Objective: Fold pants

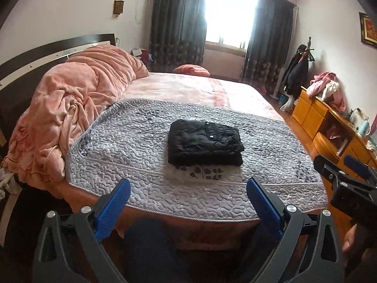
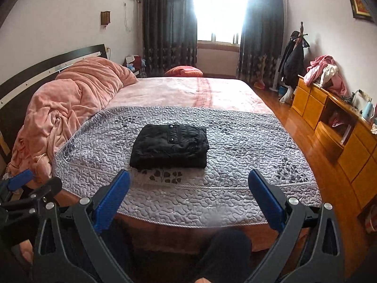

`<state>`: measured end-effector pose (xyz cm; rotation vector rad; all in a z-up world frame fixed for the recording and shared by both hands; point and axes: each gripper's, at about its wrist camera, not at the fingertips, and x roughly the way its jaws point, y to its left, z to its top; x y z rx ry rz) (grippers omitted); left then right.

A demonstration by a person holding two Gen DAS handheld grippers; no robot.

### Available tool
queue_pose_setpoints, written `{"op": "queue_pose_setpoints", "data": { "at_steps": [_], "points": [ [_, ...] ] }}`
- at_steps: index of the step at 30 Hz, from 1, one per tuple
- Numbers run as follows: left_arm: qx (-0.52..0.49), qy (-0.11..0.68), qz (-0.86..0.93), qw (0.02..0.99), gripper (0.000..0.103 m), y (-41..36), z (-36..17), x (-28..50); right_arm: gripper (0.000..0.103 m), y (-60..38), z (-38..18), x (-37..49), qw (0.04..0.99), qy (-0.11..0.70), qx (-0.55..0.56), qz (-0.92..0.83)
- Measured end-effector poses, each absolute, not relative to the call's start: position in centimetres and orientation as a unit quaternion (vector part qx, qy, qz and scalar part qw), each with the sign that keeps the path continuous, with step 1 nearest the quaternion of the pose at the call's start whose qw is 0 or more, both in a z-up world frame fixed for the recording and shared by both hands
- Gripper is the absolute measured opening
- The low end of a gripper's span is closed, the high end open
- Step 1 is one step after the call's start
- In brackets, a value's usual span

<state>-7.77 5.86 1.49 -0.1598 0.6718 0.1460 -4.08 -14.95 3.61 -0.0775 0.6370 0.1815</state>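
- The left gripper [image 1: 188,188] is held back from the foot edge of the bed [image 1: 188,87], its blue fingers [image 1: 113,208] spread wide apart with nothing between them.
- The right gripper [image 2: 188,184] is likewise pulled back over the bed's near edge, its fingers [image 2: 265,197] wide apart and holding nothing.
- Each gripper shows at the edge of the other's view: the right one [image 1: 348,176] at the far right of the left wrist view, the left one [image 2: 21,184] at the lower left of the right wrist view.
- Neither gripper touches the cloth; both are well apart from the pants.
- The pants [image 2: 169,146] lie folded into a compact black rectangular bundle in the middle of the grey quilted cover [image 2: 235,165] spread over the foot of the bed.
- The bundle's long axis runs side to side across the views, parallel to the near edge of the bed.
- A buttoned pocket flap [image 2: 173,132] sits on top, toward the far side; stacked layer edges show along the near and right sides.
- A printed leaf patch [image 2: 162,175] on the cover lies just in front of the bundle.
- A crumpled pink blanket [image 1: 70,108] is heaped at the left by the headboard.
- Wooden cabinets [image 2: 329,122] stand along the right wall.
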Motion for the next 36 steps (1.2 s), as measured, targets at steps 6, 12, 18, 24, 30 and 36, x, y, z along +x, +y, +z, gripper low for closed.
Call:
{"op": "queue_pose_setpoints", "data": {
  "at_steps": [6, 12, 18, 24, 30, 36],
  "points": [
    [-0.078, 0.337, 0.075, 0.935, 0.099, 6.2, 1.0, -7.1, 0.100, -14.5, 3.1, -3.4, 0.942, 0.320, -0.037, 0.091],
    [-0.095, 0.336, 0.066, 0.935, 0.099, 6.5, 0.9, -6.6, 0.100, -14.2, 2.6, -2.8, 0.940, 0.327, -0.035, 0.094],
    [-0.082, 0.337, 0.075, 0.935, 0.099, 6.2, 0.8, -6.2, 0.100, -14.4, 2.2, -2.2, 0.938, 0.333, -0.031, 0.095],
    [-0.080, 0.335, 0.077, 0.936, 0.099, 6.1, 0.9, -6.1, 0.100, -14.5, 2.2, -2.0, 0.939, 0.330, -0.030, 0.094],
    [-0.073, 0.331, 0.082, 0.937, 0.099, 5.9, 1.1, -6.0, 0.100, -14.7, 2.2, -1.9, 0.938, 0.332, -0.030, 0.094],
    [-0.070, 0.330, 0.085, 0.937, 0.099, 6.0, 1.1, -5.9, 0.100, -14.8, 2.2, -1.7, 0.938, 0.332, -0.030, 0.093]
  ]
}}
